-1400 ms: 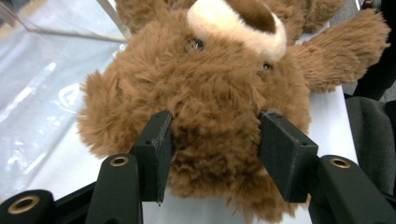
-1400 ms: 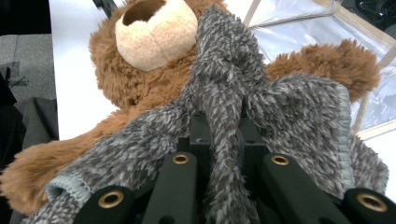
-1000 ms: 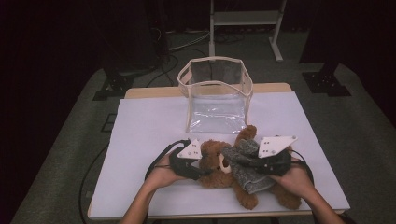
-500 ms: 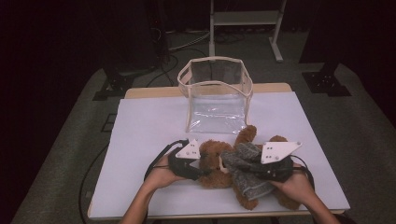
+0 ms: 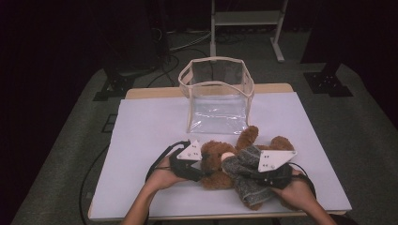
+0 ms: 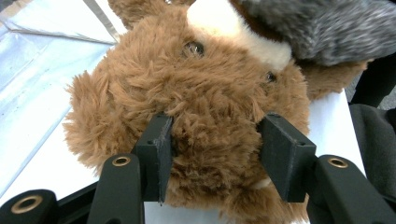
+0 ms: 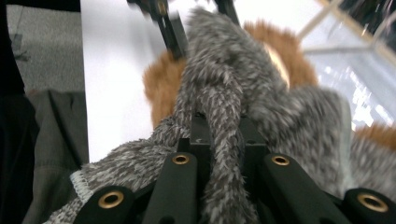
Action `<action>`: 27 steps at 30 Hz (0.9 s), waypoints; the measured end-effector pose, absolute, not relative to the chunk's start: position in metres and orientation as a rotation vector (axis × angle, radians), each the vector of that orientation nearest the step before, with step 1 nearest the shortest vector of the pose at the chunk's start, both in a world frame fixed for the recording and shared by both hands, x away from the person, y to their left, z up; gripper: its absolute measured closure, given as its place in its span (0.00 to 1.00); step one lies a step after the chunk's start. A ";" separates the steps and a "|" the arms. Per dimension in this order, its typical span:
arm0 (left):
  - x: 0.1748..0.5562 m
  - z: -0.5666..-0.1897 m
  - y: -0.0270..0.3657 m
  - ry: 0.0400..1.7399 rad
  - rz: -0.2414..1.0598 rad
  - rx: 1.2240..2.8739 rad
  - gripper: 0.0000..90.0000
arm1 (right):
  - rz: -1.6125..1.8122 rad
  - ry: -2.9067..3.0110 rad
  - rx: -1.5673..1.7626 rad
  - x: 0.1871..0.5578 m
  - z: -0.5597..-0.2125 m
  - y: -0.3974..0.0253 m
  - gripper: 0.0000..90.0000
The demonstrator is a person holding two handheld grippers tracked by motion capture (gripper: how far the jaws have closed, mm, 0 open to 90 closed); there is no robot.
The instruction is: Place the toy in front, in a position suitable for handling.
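The right gripper (image 7: 219,140) pinches a fold of the grey knit garment (image 7: 243,84) tight between its narrow jaws, the cloth running ahead over the teddy bear (image 5: 220,164). The left gripper (image 6: 215,154) clasps the bear's head half-open, its body stretching rightward; beyond stands the clear bag (image 5: 216,96).

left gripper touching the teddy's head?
Touching. In the left gripper view, both black jaws of the left gripper press into the brown fur of the teddy bear, one on each side of its head.
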State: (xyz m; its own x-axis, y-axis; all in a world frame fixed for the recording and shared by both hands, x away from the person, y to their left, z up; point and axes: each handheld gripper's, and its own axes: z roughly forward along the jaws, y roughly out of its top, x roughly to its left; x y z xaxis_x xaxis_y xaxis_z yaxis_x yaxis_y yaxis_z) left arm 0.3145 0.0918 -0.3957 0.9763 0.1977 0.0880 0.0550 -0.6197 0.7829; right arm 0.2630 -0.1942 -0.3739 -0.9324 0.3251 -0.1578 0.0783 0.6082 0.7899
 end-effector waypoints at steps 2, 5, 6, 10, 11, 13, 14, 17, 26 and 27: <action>0.315 -0.396 0.092 0.172 0.204 2.235 0.52 | 1.259 2.527 0.291 0.261 -0.365 -0.187 0.89; 0.315 -0.396 0.092 0.172 0.202 2.234 0.52 | 1.269 2.516 0.243 0.262 -0.359 -0.172 0.89; 0.315 -0.396 0.093 0.172 0.205 2.236 0.52 | 1.265 2.522 0.238 0.262 -0.359 -0.169 0.89; 0.315 -0.398 0.094 0.179 0.201 2.234 0.52 | 1.273 2.542 0.242 0.268 -0.367 -0.165 0.89; 0.314 -0.398 0.094 0.183 0.201 2.230 0.52 | 1.279 2.543 0.251 0.269 -0.369 -0.168 0.89; 0.314 -0.397 0.092 0.175 0.205 2.233 0.52 | 1.268 2.550 0.274 0.268 -0.372 -0.176 0.89; 0.313 -0.396 0.092 0.175 0.205 2.231 0.52 | 1.264 2.552 0.282 0.268 -0.373 -0.178 0.89; 0.313 -0.396 0.091 0.174 0.204 2.228 0.52 | 1.252 2.558 0.298 0.266 -0.370 -0.183 0.89; 0.314 -0.396 0.091 0.164 0.202 2.230 0.52 | 1.267 2.535 0.192 0.274 -0.343 -0.155 0.89; 0.314 -0.396 0.091 0.167 0.201 2.228 0.52 | 1.253 2.549 0.198 0.277 -0.344 -0.153 0.89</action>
State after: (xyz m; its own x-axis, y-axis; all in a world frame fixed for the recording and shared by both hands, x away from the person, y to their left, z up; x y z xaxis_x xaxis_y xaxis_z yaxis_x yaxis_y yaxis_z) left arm 0.3136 0.0912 -0.3963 0.9779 0.1903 0.0865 0.0497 -0.6136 0.7881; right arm 0.2769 -0.1525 -0.3439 -0.9476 0.2492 -0.1999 -0.0061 0.6115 0.7912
